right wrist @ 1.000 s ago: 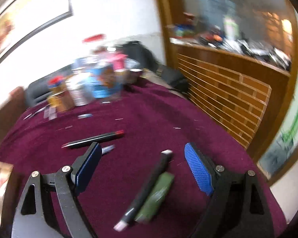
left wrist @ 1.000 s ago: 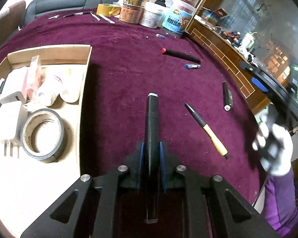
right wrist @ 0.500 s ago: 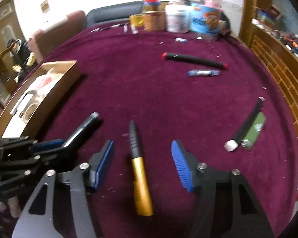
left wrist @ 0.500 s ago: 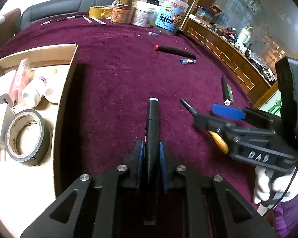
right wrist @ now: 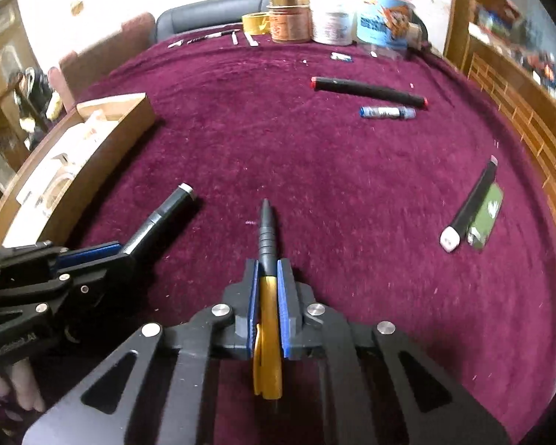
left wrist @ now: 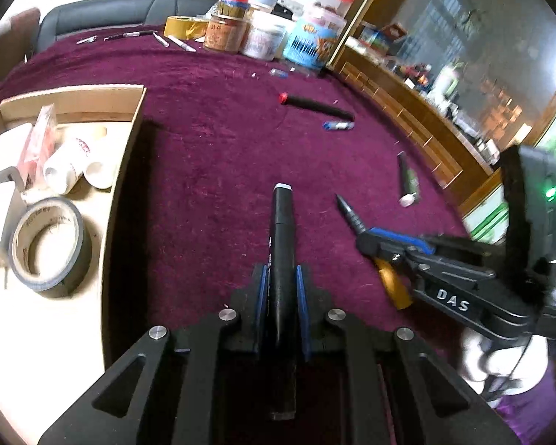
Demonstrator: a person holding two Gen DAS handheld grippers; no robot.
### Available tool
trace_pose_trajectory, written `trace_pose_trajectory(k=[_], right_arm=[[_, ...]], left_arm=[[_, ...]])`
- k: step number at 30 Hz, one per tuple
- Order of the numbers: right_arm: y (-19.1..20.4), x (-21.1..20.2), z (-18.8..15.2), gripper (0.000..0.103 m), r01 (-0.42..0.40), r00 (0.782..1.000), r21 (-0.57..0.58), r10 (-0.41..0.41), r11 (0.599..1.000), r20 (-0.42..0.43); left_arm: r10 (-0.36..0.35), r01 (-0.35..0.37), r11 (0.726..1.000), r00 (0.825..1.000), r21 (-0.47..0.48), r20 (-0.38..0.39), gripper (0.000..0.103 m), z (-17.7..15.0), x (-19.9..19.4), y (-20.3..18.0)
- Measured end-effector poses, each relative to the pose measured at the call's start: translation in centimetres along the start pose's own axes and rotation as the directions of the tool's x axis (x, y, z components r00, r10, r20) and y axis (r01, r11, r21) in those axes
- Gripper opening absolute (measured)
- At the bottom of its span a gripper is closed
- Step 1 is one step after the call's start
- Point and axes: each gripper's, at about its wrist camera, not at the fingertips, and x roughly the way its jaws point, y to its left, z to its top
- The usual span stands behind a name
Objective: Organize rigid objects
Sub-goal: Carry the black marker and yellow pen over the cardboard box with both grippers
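Across a table covered in maroon cloth (right wrist: 352,193), loose objects are seen scattered, and a shallow wooden tray (left wrist: 129,137) is set at the left edge. Inside the tray a roll of grey tape (left wrist: 48,244), white plug adapters (left wrist: 0,207) and white tubes (left wrist: 74,163) are laid together. At the far edge of the table a cluster of jars and tubs (right wrist: 333,15) is stood beside a roll of yellow tape (left wrist: 183,26).

The left gripper (left wrist: 281,289) is closed on a black marker (left wrist: 282,230), which is clamped between the blue pads with its white-ringed end pointing forward above the cloth. To its right, the right gripper (right wrist: 267,296) is closed on a pen with a yellow barrel and dark ribbed tip (right wrist: 267,244); the barrel is pinched between the blue pads and the tip is directed forward, low over the cloth. Whether the pen is lifted clear of the cloth cannot be told.

Farther out, a long black stick with red ends (right wrist: 368,91) is laid across the cloth, with a small blue cylinder (right wrist: 387,112) just beside it. Near the right edge a black marker with a white cap (right wrist: 469,204) is lying against a flat green object (right wrist: 487,215).
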Motion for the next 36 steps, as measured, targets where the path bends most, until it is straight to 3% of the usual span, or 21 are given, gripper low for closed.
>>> trace_pose_trajectory(k=[6, 10, 12, 17, 20, 25, 29, 33, 36], right_arm=[[0.1, -3.3, 0.0, 0.007, -0.117, 0.99, 0.05, 0.113, 0.992, 0.082], [1.3, -5.2, 0.6, 0.008, -0.179, 0.977, 0.041, 0.173, 0.983, 0.123], [2.3, -5.8, 0.8, 0.008, -0.213, 0.969, 0.031, 0.207, 0.977, 0.133], [5.7, -6.2, 2.1, 0.008, -0.31, 0.943, -0.01, 0.309, 0.951, 0.124], [7.6, -5.7, 2.9, 0.008, -0.381, 0.919, -0.015, 0.38, 0.925, 0.103], [10.8, -3.4, 4.0, 0.008, -0.46, 0.887, 0.0, 0.459, 0.888, 0.043], [13.4, -1.3, 4.4, 0.008, -0.492, 0.871, 0.008, 0.492, 0.871, -0.012], [15.8, 1.1, 4.2, 0.008, -0.529, 0.844, 0.031, 0.529, 0.848, -0.086], [17.6, 2.6, 3.8, 0.008, -0.531, 0.837, 0.031, 0.53, 0.847, -0.138]], left_arm=[[-0.087, 0.087, 0.996, 0.992, -0.002, 0.09, 0.012, 0.1, -4.5, -0.7], [-0.096, 0.102, 0.994, 0.982, -0.025, 0.165, 0.012, 0.2, -8.6, 0.5], [-0.077, 0.087, 0.995, 0.978, -0.043, 0.194, 0.013, 0.1, -10.1, 1.6], [0.067, -0.034, 0.99, 0.964, -0.134, 0.256, 0.013, -0.4, -13.8, 6.6], [0.171, -0.124, 0.973, 0.954, -0.197, 0.246, 0.013, -1.2, -14.7, 10.4], [0.246, -0.178, 0.932, 0.951, -0.316, 0.189, 0.013, -2.1, -14.4, 15.7], [0.271, -0.207, 0.915, 0.951, -0.346, 0.149, 0.013, -2.4, -13.2, 17.3], [0.262, -0.209, 0.907, 0.96, -0.365, 0.102, 0.013, -2.7, -12.0, 18.3], [0.256, -0.206, 0.902, 0.963, -0.379, 0.084, 0.013, -2.9, -11.6, 18.8]])
